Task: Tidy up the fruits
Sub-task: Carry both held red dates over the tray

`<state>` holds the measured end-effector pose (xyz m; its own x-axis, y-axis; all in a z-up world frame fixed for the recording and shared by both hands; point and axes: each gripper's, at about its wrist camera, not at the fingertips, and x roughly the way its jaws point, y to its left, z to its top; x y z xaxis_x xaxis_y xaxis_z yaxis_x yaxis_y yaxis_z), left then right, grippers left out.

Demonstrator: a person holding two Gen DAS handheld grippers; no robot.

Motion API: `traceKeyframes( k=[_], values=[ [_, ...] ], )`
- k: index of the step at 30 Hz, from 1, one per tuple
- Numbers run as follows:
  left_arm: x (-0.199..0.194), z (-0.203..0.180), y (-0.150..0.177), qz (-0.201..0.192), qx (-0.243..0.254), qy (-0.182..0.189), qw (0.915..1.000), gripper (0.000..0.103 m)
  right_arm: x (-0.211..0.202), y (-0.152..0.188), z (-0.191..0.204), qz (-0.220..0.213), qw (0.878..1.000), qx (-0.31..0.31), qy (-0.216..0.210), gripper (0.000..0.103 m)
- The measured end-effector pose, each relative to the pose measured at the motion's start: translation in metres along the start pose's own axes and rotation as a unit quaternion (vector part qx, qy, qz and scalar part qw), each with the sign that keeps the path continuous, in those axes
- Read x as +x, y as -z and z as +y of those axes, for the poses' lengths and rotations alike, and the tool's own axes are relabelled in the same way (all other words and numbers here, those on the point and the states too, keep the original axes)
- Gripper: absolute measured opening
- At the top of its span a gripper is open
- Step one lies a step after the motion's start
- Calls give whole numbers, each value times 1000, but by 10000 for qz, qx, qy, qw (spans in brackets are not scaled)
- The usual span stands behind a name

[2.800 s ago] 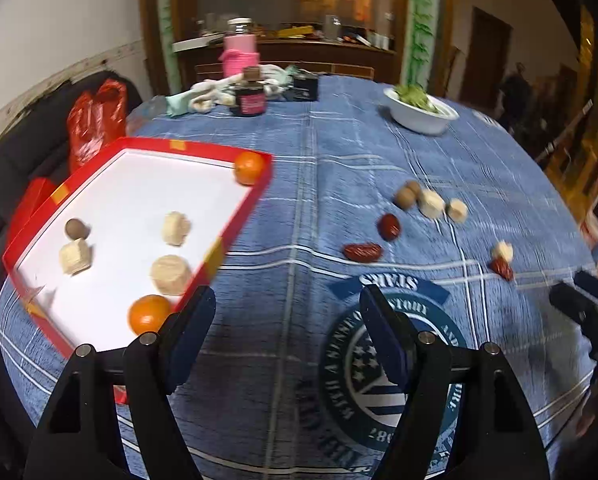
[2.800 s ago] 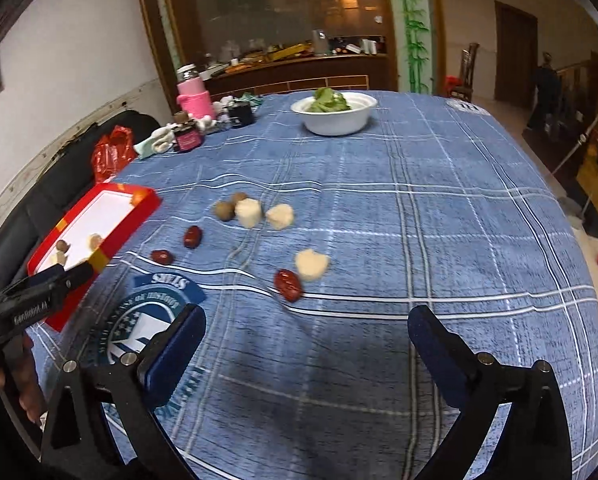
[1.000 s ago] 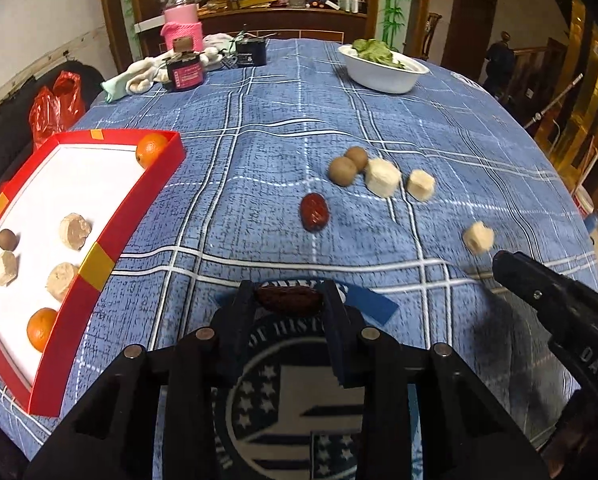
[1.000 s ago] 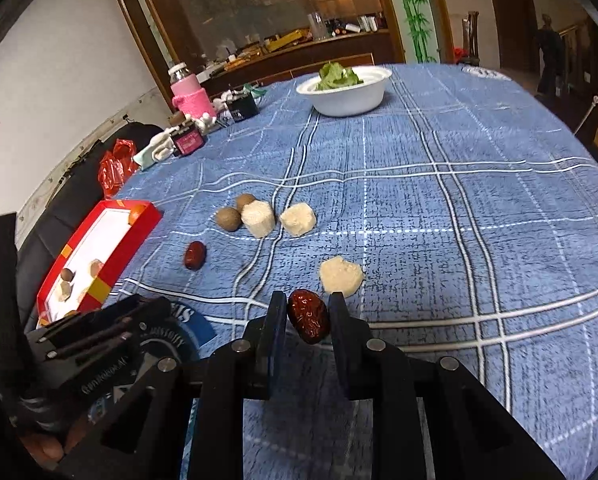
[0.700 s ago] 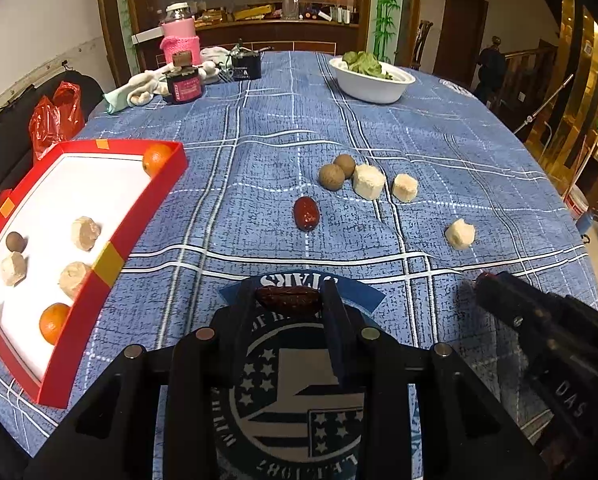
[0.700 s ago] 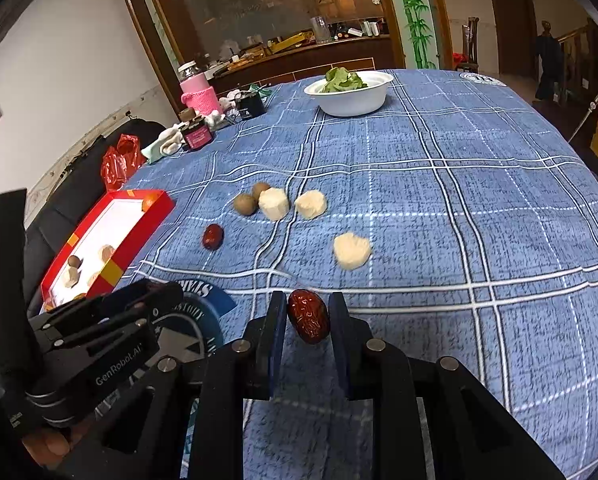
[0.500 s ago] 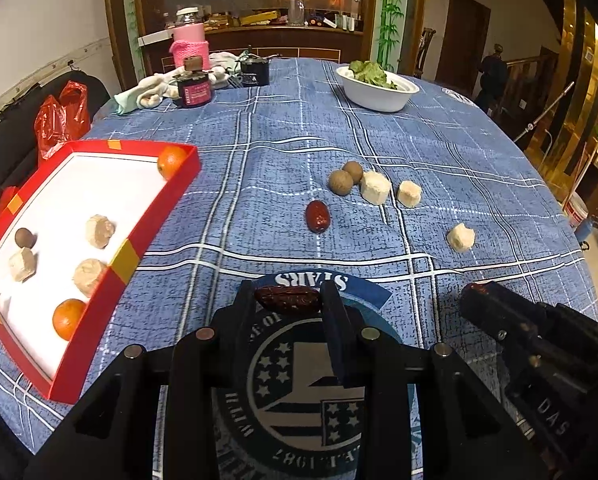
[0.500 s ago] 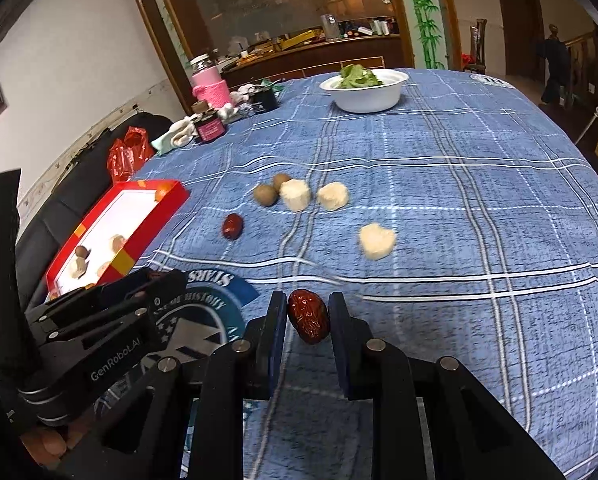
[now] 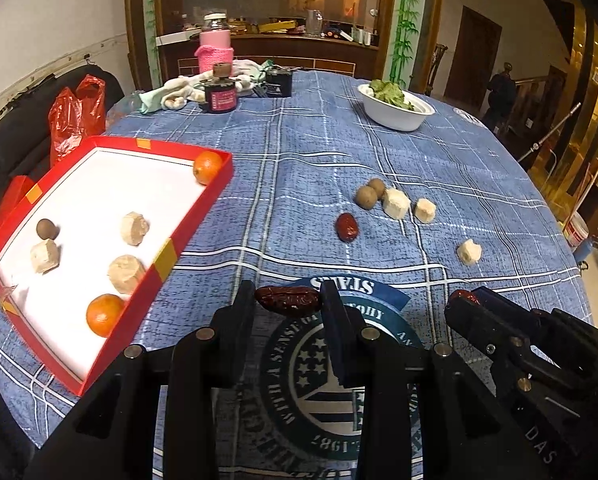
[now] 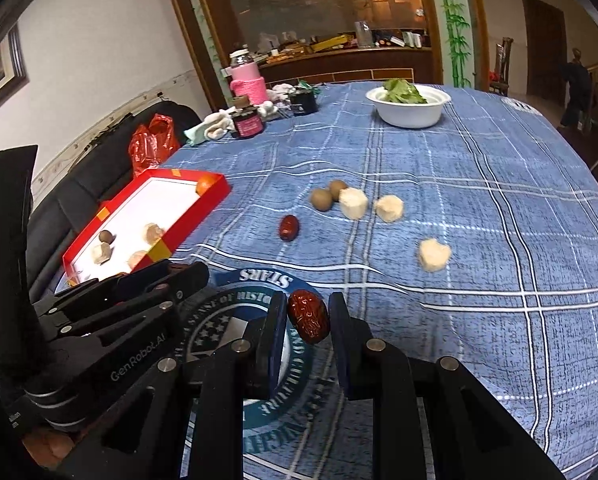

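Red tray [image 9: 203,216] rim left | both fingers clamp dates [image 9: 289,298] [image 10: 307,316] | bare cloth [image 9: 299,184] between

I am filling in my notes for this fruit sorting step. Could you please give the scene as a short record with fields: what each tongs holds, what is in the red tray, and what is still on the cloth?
left tongs: shut on a red date, held lengthwise across the pads
right tongs: shut on a second red date
red tray: two oranges, three pale chunks, one small brown fruit
blue tablecloth: one loose red date, two brown fruits, three pale chunks
white bowl: greens, far side
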<state>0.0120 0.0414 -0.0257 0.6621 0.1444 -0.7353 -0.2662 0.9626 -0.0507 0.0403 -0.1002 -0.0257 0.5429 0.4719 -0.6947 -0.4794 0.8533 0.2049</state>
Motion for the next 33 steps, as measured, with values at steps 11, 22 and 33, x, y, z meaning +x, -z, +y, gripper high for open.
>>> traceKeyframes(
  k=[11, 22, 33],
  values=[
    [-1, 33, -6, -5, -317, -92, 9995, 31, 8, -11, 28, 31, 9994, -310, -142, 22],
    [-5, 74, -11, -91, -688, -252, 9973, 31, 21, -27, 62, 59, 9977, -624, -276, 22],
    [-1, 122, -14, -55, -1140, -609, 9916, 31, 45, -46, 101, 60, 9942, -896, -584, 22]
  ],
)
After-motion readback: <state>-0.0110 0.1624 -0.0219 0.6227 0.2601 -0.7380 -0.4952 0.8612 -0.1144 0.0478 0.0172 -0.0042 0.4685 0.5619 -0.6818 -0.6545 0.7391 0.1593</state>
